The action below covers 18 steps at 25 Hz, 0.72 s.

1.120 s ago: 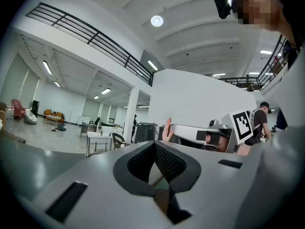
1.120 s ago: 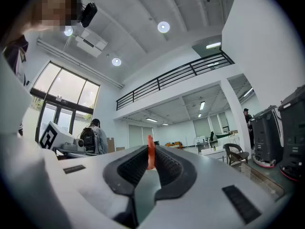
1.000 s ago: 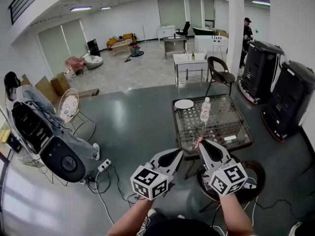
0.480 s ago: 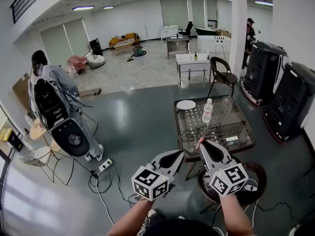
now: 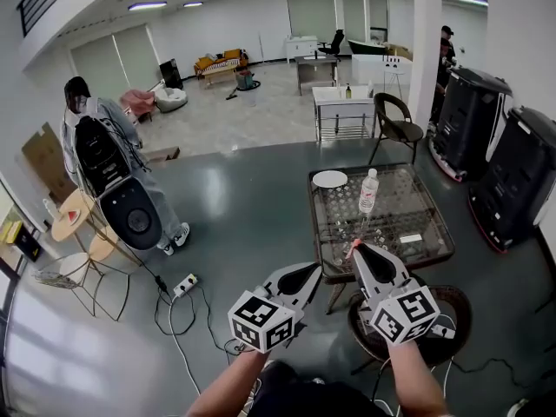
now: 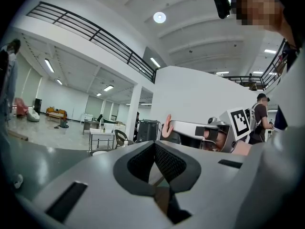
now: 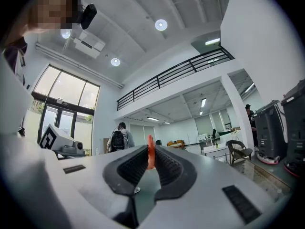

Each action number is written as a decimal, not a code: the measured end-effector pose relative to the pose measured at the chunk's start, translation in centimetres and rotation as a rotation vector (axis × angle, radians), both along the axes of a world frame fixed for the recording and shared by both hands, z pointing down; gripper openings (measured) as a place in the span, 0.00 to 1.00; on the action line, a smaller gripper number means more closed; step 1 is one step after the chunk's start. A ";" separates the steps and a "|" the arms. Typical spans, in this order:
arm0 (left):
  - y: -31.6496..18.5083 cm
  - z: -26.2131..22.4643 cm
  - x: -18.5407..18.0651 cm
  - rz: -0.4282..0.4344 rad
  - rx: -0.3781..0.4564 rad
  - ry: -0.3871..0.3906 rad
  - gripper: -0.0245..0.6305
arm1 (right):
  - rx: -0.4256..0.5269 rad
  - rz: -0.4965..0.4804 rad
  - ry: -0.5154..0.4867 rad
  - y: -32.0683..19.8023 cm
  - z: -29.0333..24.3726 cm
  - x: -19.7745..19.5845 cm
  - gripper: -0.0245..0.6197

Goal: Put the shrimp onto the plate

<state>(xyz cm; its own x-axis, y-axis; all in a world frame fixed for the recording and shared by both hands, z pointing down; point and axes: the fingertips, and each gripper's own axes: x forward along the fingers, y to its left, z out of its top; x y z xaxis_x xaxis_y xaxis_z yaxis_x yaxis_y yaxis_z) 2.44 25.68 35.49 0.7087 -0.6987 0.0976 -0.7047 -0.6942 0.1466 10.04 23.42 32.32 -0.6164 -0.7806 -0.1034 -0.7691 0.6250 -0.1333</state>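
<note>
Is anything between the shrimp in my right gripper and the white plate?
Nothing squarely. The right gripper holds the shrimp by the near edge of the glass table; the plate sits at its far left corner. A bottle stands just right of that line.

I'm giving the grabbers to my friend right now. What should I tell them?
Left tool: shut, with nothing in it, held beside the right one.
Right tool: shut on the shrimp, whose orange end sticks out past the jaws.
Plate: white and bare, at the far left corner of the glass table, next to a water bottle.
Done: the shrimp is picked up.
Left to do: carry the shrimp across the table to the plate, lower it and open the right tool.
</note>
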 end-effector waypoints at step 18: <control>-9.0 1.1 -3.1 0.066 -0.026 0.016 0.05 | -0.041 0.056 0.015 -9.0 1.7 -2.8 0.11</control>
<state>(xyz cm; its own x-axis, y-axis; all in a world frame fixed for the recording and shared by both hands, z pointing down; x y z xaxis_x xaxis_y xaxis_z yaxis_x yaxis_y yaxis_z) -0.68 16.68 36.59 0.7545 -0.6482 0.1034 -0.6553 -0.7347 0.1758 7.22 14.46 33.98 -0.5728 -0.8173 -0.0622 -0.8048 0.5752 -0.1462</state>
